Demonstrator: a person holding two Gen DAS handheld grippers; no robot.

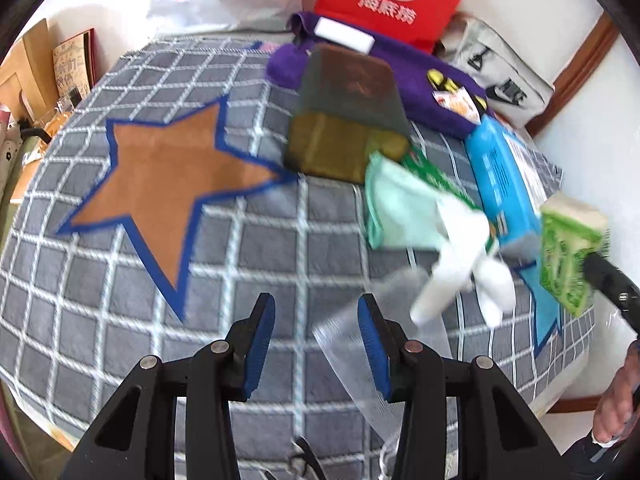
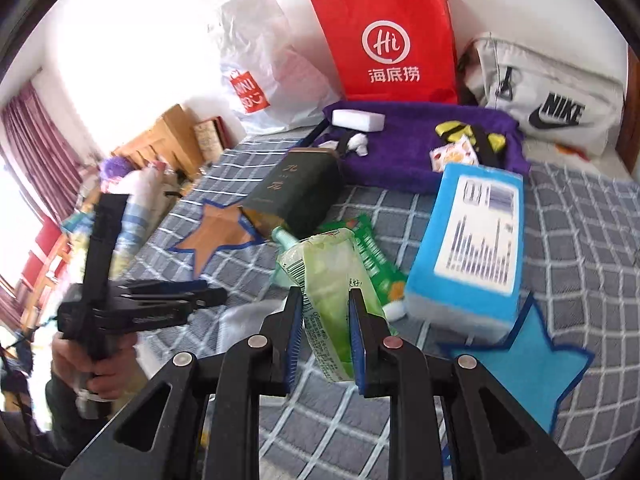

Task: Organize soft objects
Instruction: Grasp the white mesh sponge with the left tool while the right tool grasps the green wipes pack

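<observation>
The soft green plastic tissue pack (image 2: 330,300) is clamped lengthwise in the right gripper (image 2: 325,334), above the bed's (image 1: 120,320) right edge; the part-open left gripper (image 1: 316,344) is empty.

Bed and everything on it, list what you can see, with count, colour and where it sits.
bedspread: one, grey with white grid, under everything
star patches: two, orange mid-bed, blue near edge
box: one, dark green, lying by orange star
blue pack: one, blue with white label, beside blue star
purple towel: one, far side, small items on it
white block: one, on towel
red paper bag: one, against wall
white plastic bag: one, left of red bag
grey bag: one, right of red bag
tissue pack: one, pale green, in right gripper
left gripper: open, empty
right gripper: shut on tissue pack
</observation>
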